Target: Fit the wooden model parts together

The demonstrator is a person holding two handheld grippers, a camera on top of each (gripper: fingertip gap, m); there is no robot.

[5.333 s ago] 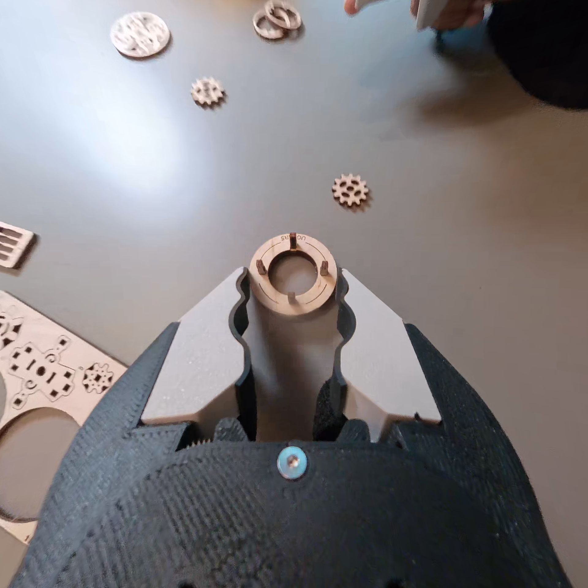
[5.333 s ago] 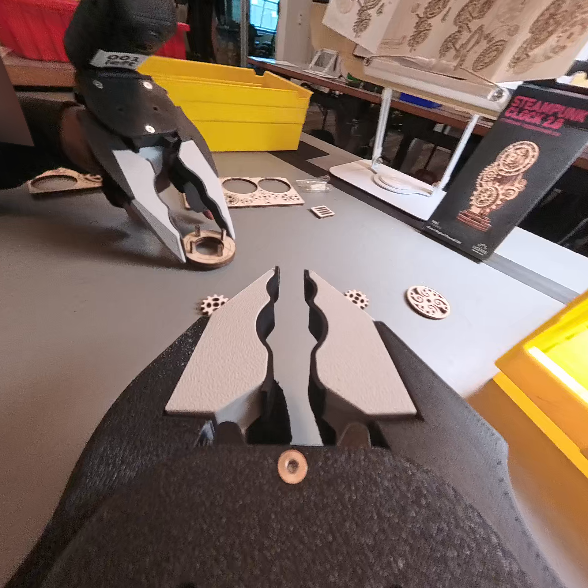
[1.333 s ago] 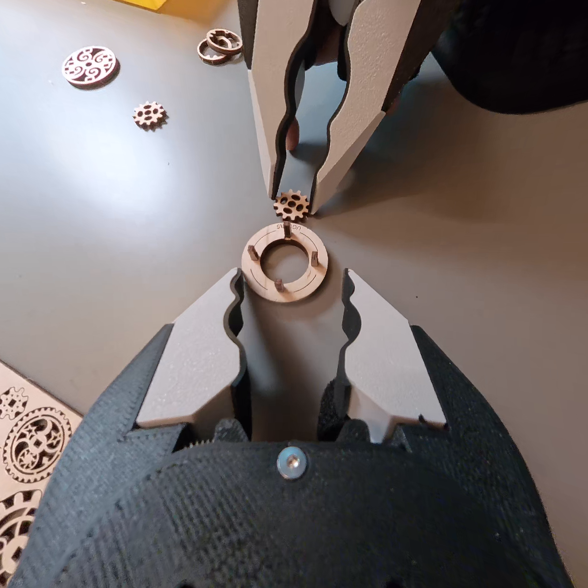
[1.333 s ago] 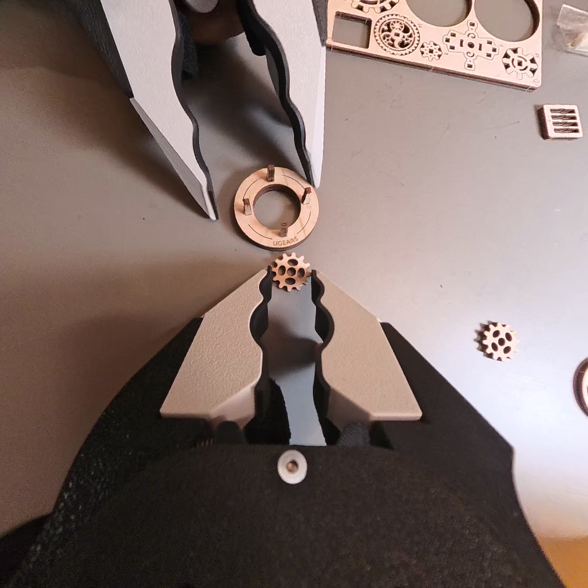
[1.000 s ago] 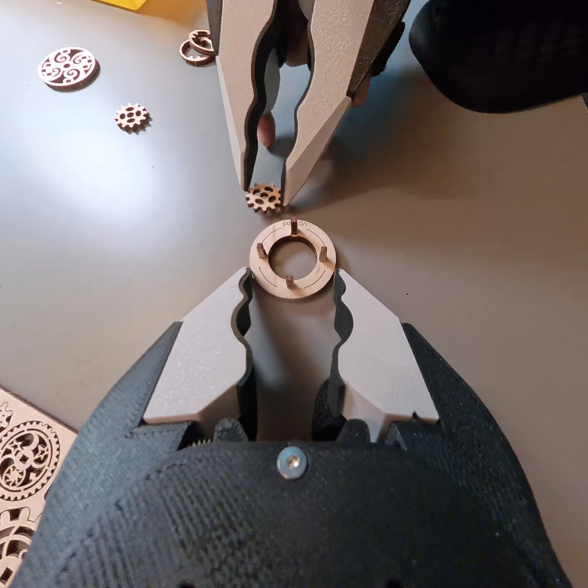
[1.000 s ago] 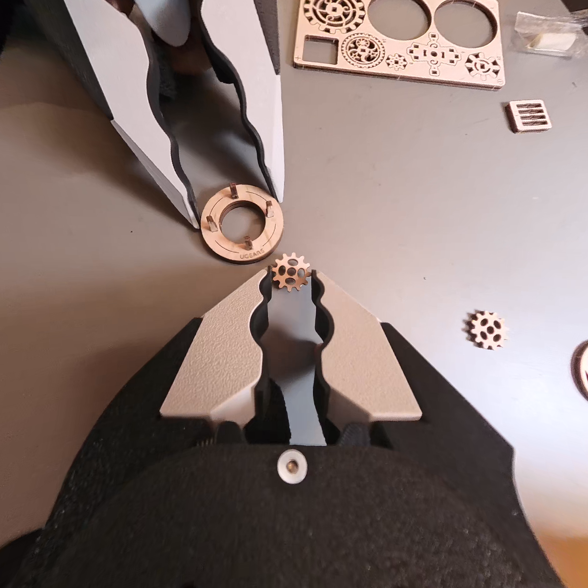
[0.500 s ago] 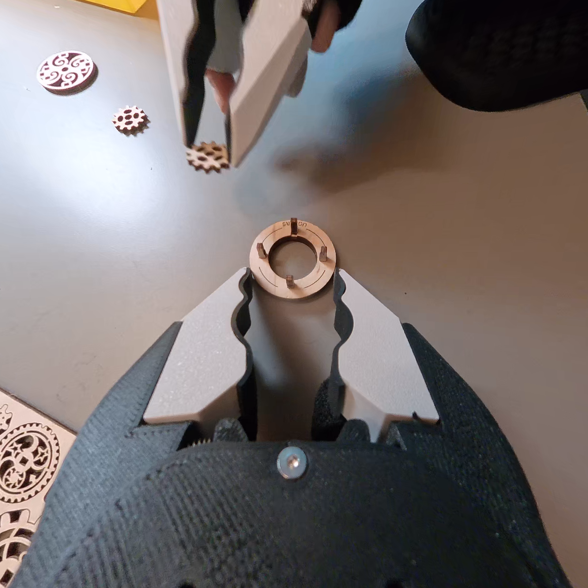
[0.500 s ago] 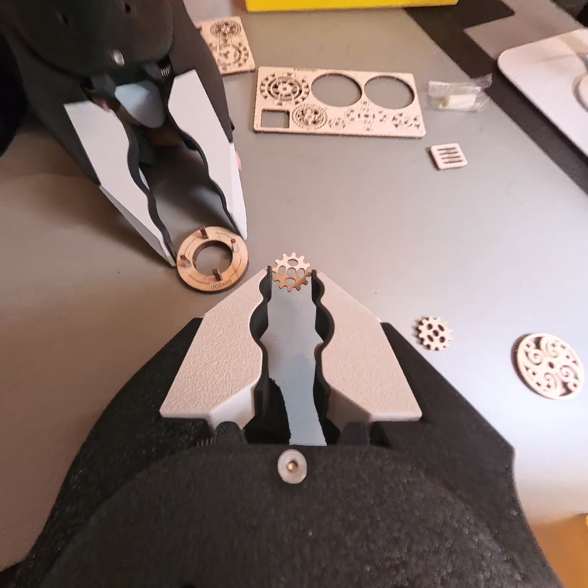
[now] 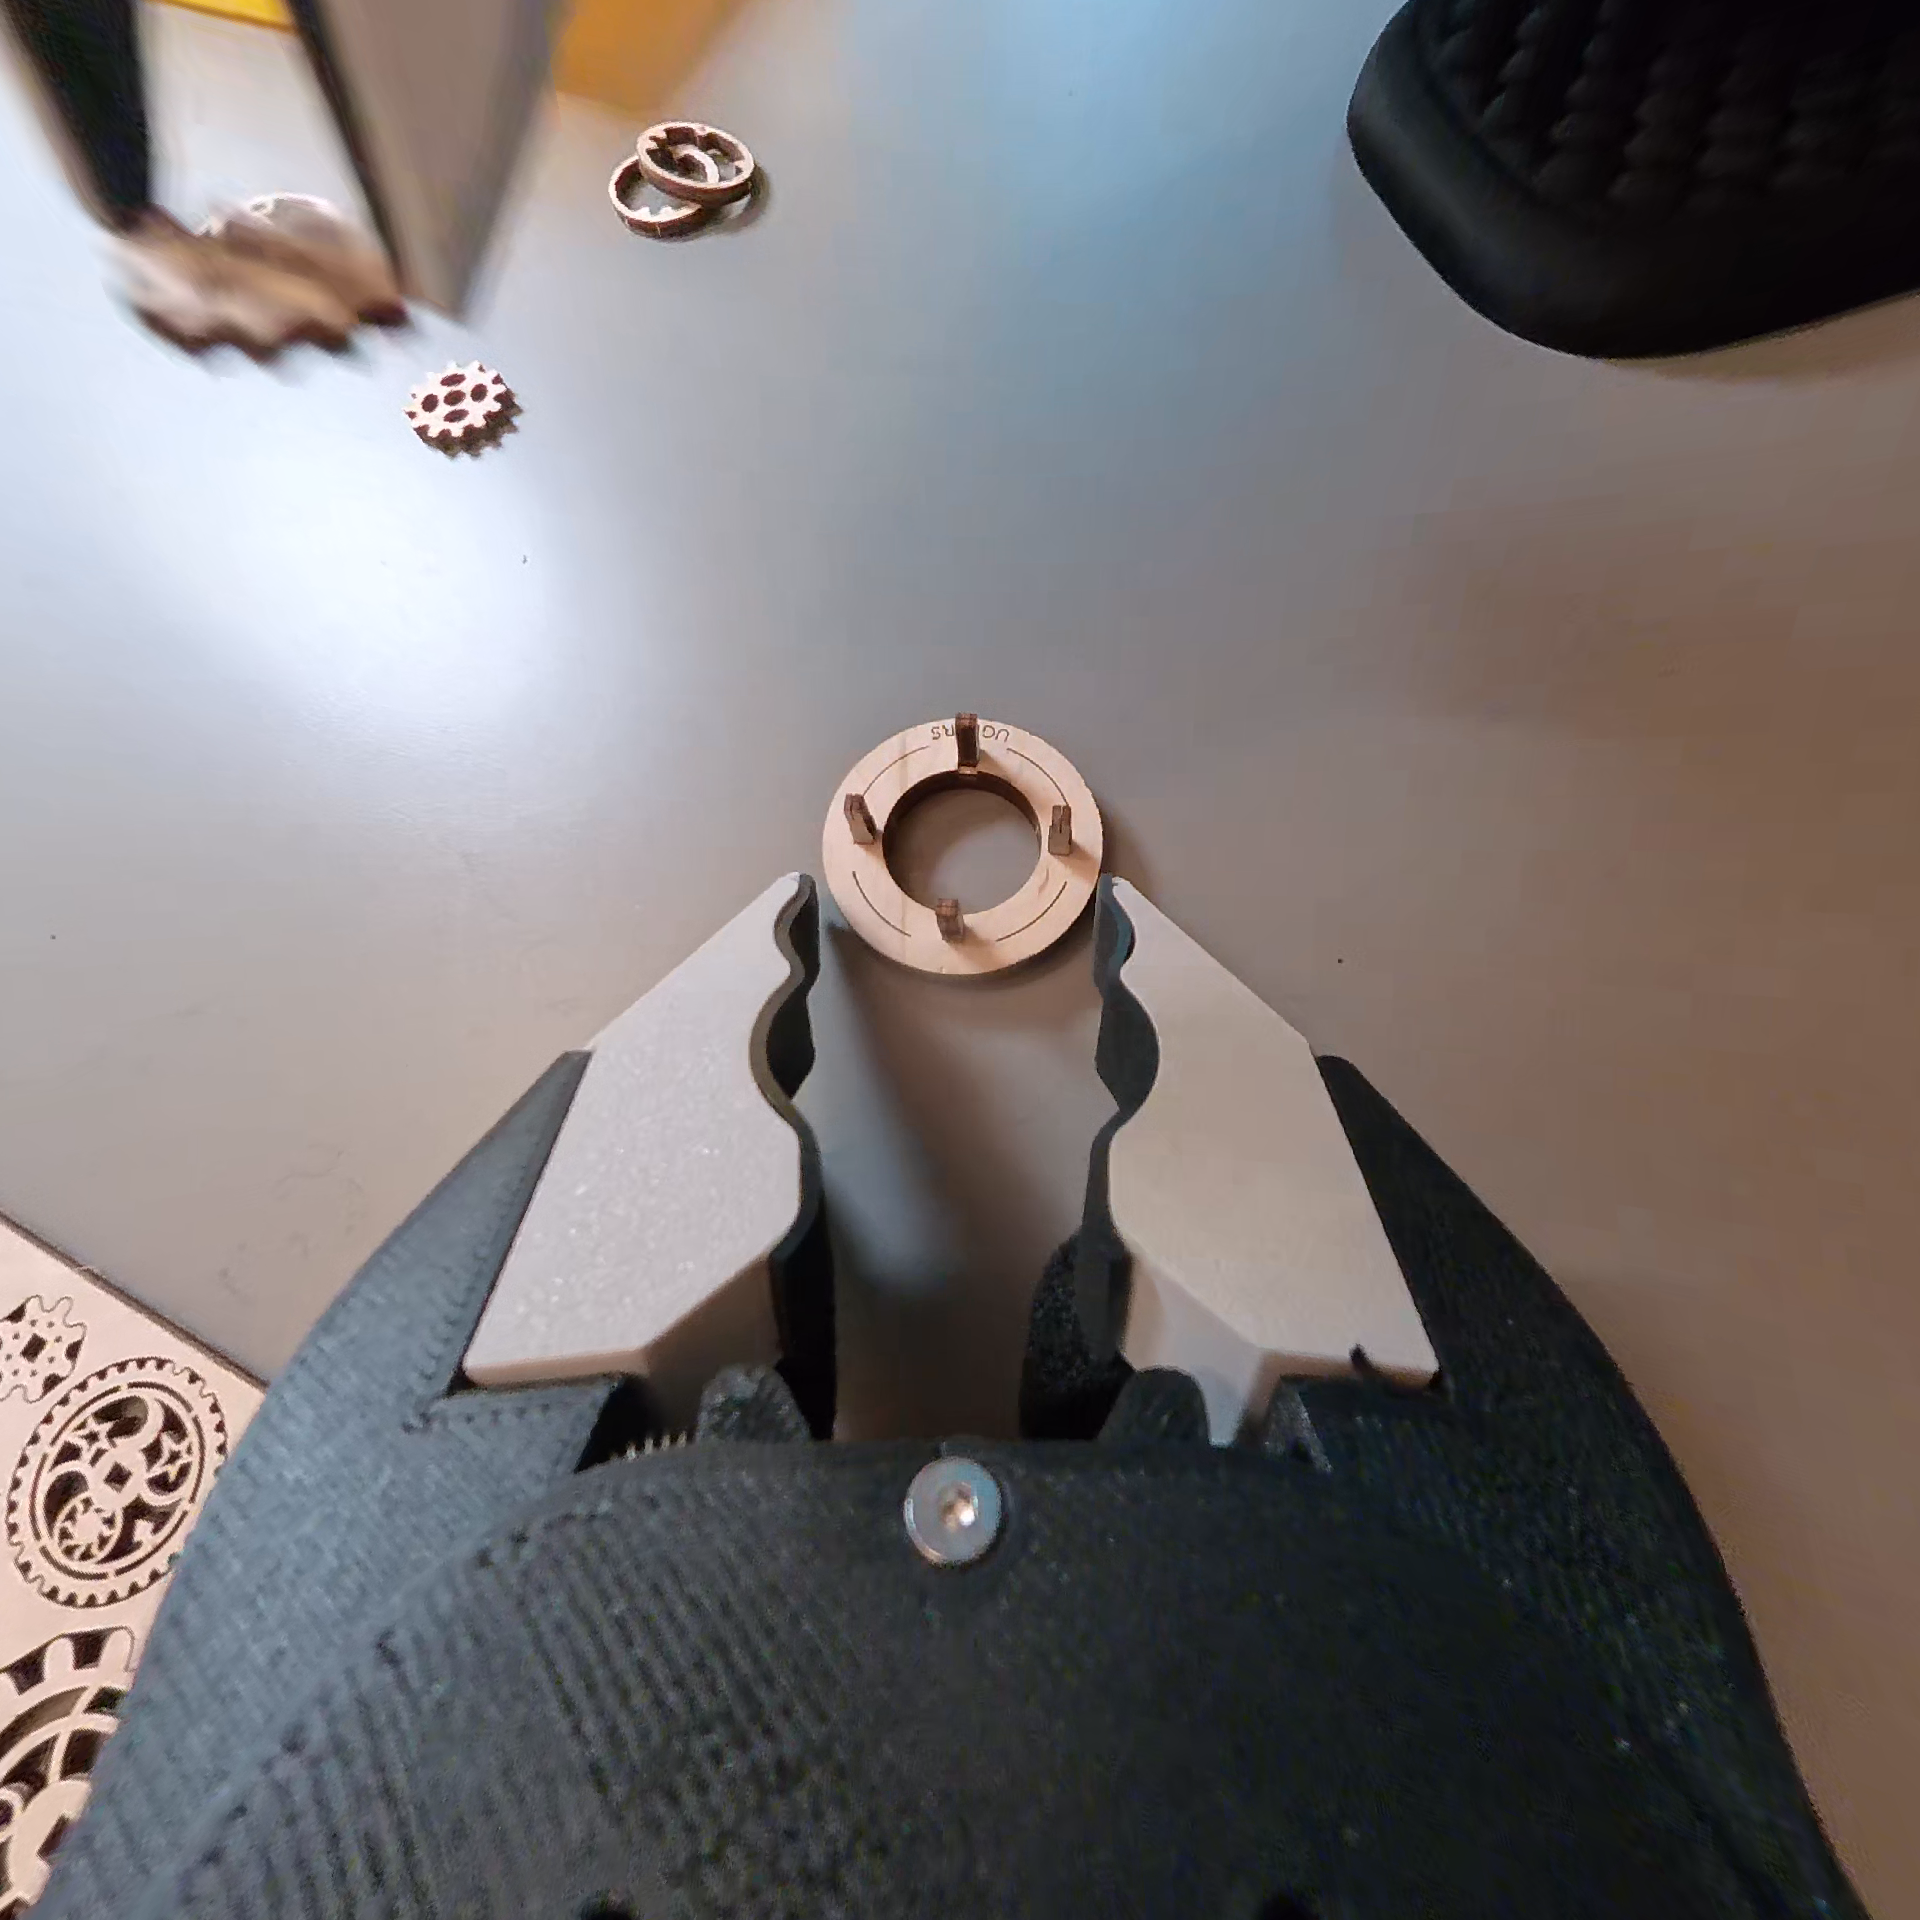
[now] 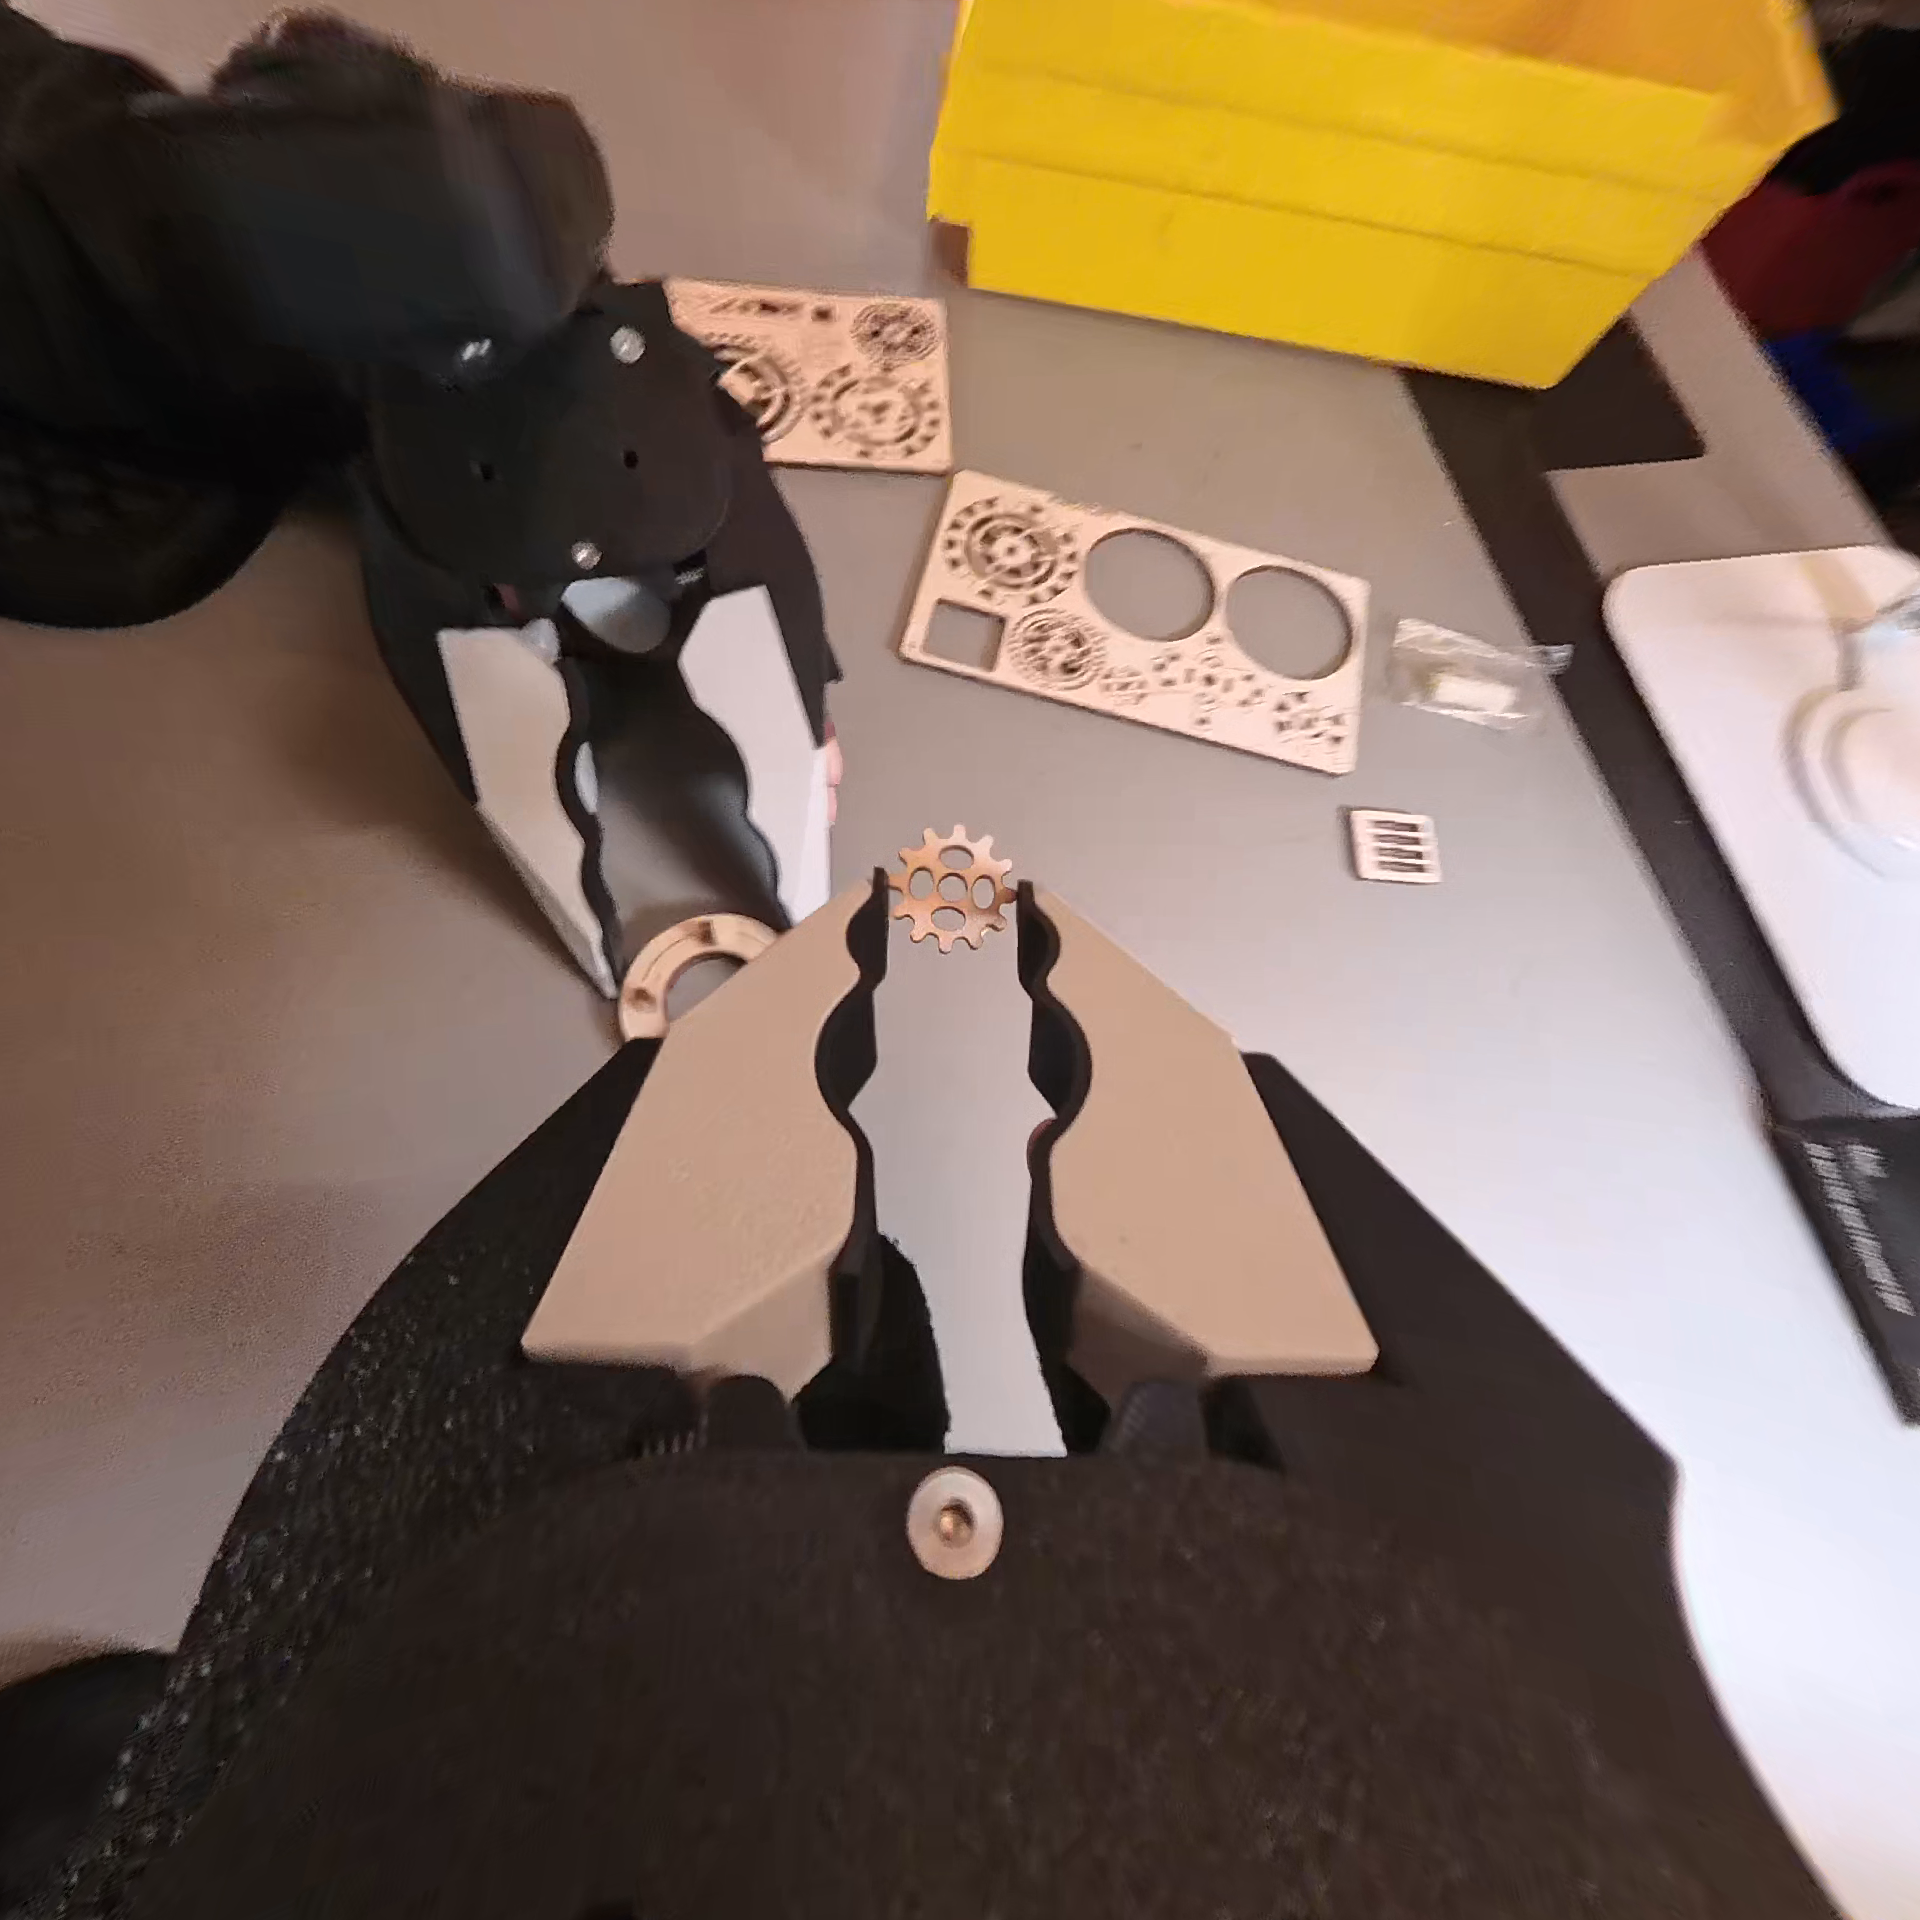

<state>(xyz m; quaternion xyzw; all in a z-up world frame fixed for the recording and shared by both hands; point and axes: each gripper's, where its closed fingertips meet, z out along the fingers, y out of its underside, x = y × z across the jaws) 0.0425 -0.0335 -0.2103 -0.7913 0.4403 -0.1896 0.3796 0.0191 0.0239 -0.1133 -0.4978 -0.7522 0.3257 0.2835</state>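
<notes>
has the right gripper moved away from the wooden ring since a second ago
Yes. In the left wrist view the right gripper, shut on the small gear, has swung up and left, away from the wooden ring, which stays put.

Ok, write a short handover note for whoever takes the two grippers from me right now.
Right gripper: shut on a small gear, lifted clear of the table.
Left gripper: jaws open, tips either side of the wooden ring with four upright pegs, which lies flat on the table; contact can't be confirmed.
Spare gear and two loose rings lie farther off; part sheets sit behind.
Done: gear picked up.
Left: nothing is fitted yet; probably steady the ring and seat the gear on it.
</notes>
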